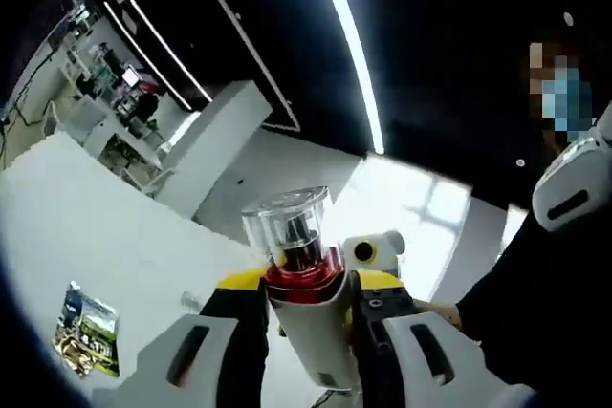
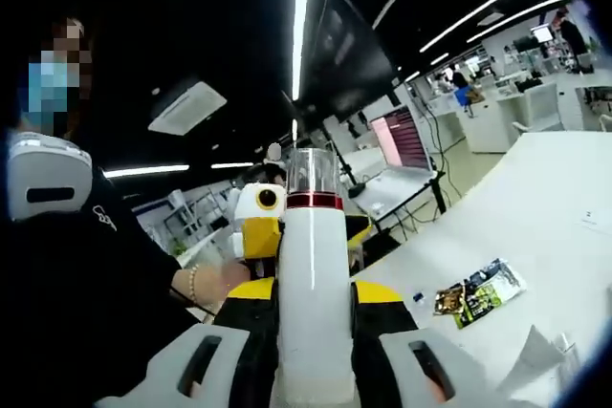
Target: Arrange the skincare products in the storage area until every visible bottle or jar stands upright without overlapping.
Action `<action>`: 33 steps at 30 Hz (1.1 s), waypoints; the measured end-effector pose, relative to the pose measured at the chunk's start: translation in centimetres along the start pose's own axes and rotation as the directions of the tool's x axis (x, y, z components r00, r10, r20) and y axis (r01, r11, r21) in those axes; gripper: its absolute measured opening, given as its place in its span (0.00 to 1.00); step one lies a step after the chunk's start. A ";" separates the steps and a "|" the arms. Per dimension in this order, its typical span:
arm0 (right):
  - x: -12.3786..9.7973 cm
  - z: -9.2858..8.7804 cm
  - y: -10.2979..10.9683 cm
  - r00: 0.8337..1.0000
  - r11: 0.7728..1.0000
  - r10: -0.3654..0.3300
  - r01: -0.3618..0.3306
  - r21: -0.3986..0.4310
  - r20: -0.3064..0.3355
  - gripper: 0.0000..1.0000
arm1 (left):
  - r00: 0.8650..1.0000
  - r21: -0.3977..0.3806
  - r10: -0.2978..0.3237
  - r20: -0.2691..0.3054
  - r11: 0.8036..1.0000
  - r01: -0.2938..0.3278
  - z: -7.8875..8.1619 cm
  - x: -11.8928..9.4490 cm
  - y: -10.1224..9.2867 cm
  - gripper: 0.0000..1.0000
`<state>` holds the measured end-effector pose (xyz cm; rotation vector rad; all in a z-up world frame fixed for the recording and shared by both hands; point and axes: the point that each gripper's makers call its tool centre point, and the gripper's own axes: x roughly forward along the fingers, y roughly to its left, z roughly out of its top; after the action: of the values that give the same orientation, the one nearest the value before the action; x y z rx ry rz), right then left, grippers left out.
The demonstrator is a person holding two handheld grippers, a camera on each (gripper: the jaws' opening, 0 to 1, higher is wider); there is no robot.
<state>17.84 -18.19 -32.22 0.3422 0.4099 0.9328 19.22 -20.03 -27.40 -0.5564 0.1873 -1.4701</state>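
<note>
In the left gripper view, a white bottle (image 1: 311, 317) with a red band and a clear cap (image 1: 287, 222) sits between my left gripper's (image 1: 308, 286) yellow-tipped jaws, which are shut on its body. It tilts a little, cap pointing away. In the right gripper view, a tall white bottle (image 2: 313, 303) with the same red band and clear cap (image 2: 312, 171) stands straight up between my right gripper's (image 2: 314, 293) jaws, held fast. I cannot tell whether both views show one bottle. Each view has part of the other gripper just behind the bottle (image 1: 375, 251) (image 2: 256, 219).
A white table (image 1: 115, 236) (image 2: 550, 207) lies below, with a small printed packet (image 1: 86, 330) (image 2: 478, 293) flat on it. A person in dark clothes (image 1: 545, 312) (image 2: 86, 293) stands close behind the grippers, a hand (image 2: 212, 284) near the bottle. Office desks and ceiling lights are far off.
</note>
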 end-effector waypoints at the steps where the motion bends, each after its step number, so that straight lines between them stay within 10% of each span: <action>1: -0.3 -0.1 0.3 1.000 1.000 0.003 -0.003 -0.008 -0.003 0.21 | 1.000 0.011 -0.018 -0.016 1.000 0.018 -0.2 0.2 -0.6 0.27; 12: -3.4 -1.8 1.9 0.994 0.969 -0.111 0.104 -0.222 -0.019 0.22 | 0.950 0.207 -0.171 -0.261 0.951 0.229 -3.0 2.2 -5.6 0.25; 24: -6.7 -6.0 -1.4 0.938 0.895 -0.312 0.237 -0.378 -0.150 0.23 | 0.891 0.370 -0.083 -0.446 0.890 0.268 -8.8 5.5 -5.7 0.25; 33: -9.1 -10.5 -5.2 0.929 0.884 -0.324 0.229 -0.409 -0.181 0.22 | 0.862 0.354 -0.011 -0.508 0.909 0.221 -14.4 7.6 -3.6 0.25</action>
<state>11.67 -27.50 -41.97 -0.1911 0.4779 0.7502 10.43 -30.83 -36.52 0.1631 0.2467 -1.6966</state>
